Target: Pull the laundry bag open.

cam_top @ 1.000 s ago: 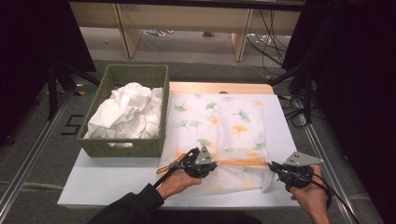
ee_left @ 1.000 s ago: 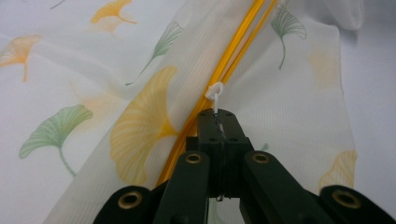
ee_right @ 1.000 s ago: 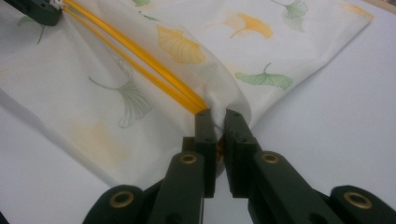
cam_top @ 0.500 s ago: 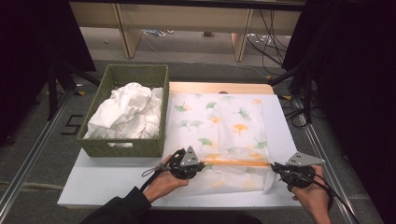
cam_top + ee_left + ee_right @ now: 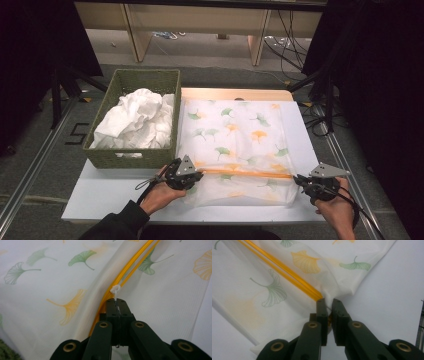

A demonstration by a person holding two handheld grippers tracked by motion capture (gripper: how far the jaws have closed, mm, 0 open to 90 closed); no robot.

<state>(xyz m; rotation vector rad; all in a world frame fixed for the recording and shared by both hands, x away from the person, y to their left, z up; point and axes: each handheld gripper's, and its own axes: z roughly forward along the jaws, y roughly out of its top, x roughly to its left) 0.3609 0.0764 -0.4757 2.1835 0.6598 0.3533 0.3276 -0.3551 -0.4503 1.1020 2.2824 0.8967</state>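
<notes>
Sheer white mesh bag (image 5: 235,145) with ginkgo-leaf prints is lying flat on the white table (image 5: 100,195), its orange zipper (image 5: 245,173) running across the near end. Left gripper (image 5: 189,176) is pinching the little white zipper pull (image 5: 115,290), jaws clamped tight, while right gripper (image 5: 304,181) is clenching the bunched fabric at the zipper's other end. Woven green basket (image 5: 125,157) of crumpled white cloth (image 5: 137,120) is sitting just beside the bag.

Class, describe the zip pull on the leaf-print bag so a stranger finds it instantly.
On the white table, right of the green basket, lies the leaf-print bag. Follow its orange zip leftward: the small white pull sits pinched in the left tongs.
</notes>
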